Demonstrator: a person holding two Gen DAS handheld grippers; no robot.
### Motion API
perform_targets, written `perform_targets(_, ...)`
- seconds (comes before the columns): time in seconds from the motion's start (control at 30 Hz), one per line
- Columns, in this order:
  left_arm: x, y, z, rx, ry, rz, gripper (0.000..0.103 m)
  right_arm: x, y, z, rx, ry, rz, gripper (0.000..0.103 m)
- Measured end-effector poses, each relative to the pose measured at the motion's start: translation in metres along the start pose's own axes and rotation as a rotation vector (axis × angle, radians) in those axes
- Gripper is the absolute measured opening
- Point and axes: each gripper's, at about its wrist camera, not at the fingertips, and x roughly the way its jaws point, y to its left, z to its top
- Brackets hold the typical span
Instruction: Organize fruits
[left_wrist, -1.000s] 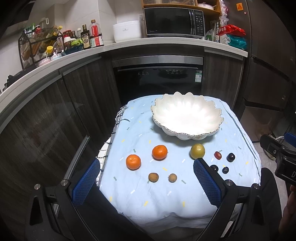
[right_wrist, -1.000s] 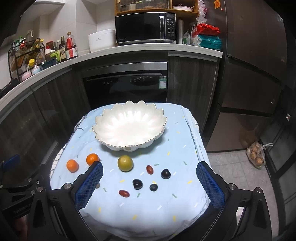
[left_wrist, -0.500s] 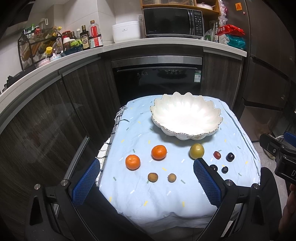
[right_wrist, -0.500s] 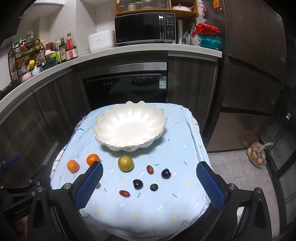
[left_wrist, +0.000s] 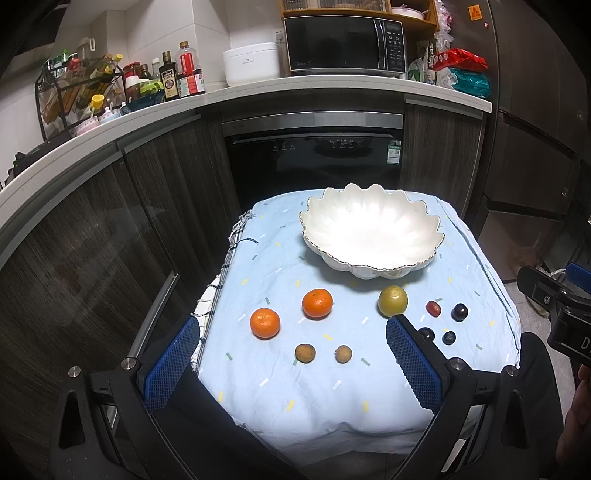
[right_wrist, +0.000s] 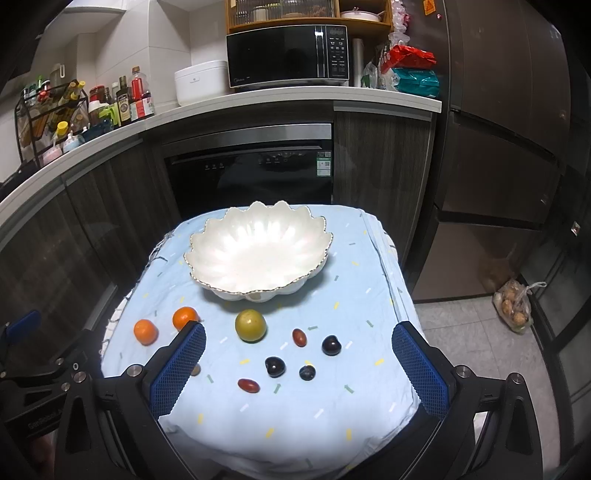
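Note:
A white scalloped bowl (left_wrist: 369, 230) (right_wrist: 258, 251) stands empty at the back of a small table with a light blue cloth (left_wrist: 295, 391). In front of it lie two oranges (left_wrist: 265, 323) (left_wrist: 317, 303), a green fruit (left_wrist: 392, 301) (right_wrist: 250, 325), two small brown fruits (left_wrist: 305, 353) (left_wrist: 343, 354), and several small dark and red fruits (right_wrist: 275, 366) (right_wrist: 299, 337). My left gripper (left_wrist: 291, 365) is open and empty above the table's near left. My right gripper (right_wrist: 299, 373) is open and empty above the near right.
Dark cabinets and a built-in oven (right_wrist: 251, 170) stand behind the table. A counter holds a microwave (right_wrist: 288, 55), a rice cooker and bottles. A fridge (right_wrist: 517, 147) is on the right, with a plastic bag (right_wrist: 515, 308) on the floor.
Both grippers have barely shifted. The fruits and bowl have not moved.

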Motion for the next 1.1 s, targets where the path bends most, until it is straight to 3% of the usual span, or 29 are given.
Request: perform_targets(1.1,0.014,-0.005,-0.002,0.035,0.015,-0.015,0.103,0.019,0.003,-0.006,0.005,0.029,0.007,0.103)
